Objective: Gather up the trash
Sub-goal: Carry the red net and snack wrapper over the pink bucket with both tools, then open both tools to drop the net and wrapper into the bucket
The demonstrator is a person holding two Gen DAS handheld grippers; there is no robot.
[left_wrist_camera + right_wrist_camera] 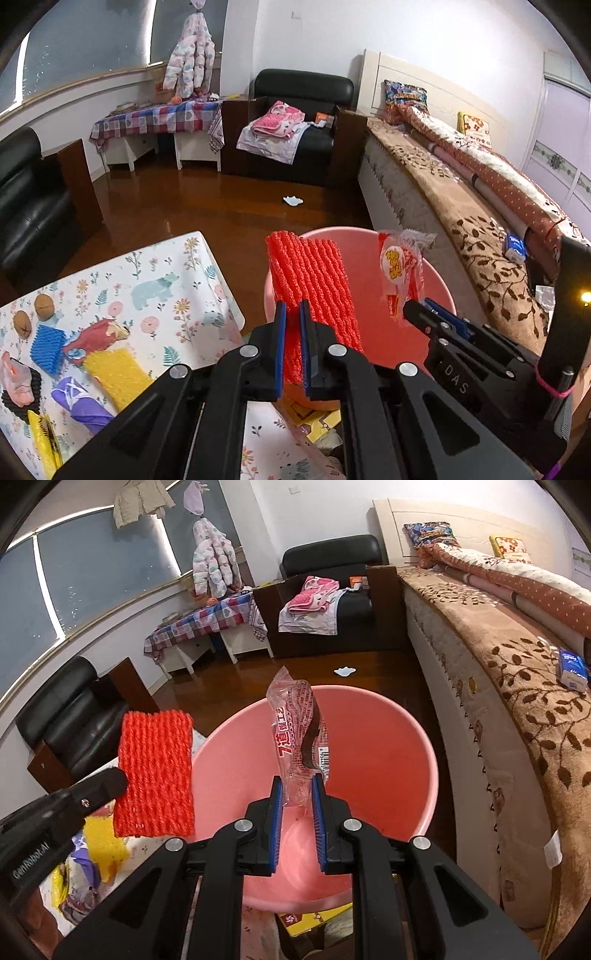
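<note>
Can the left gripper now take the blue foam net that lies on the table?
Probably not yet. The left gripper is shut on a red foam net sleeve above the pink plastic bucket; it must drop that first. The blue foam net lies uncovered on the floral tablecloth.

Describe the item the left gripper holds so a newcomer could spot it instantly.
Start at the pink bucket beside the bed. The left gripper is shut on a red foam net sleeve at its rim. Unlike the right gripper's clear printed wrapper, it is opaque, ribbed and red.
</note>
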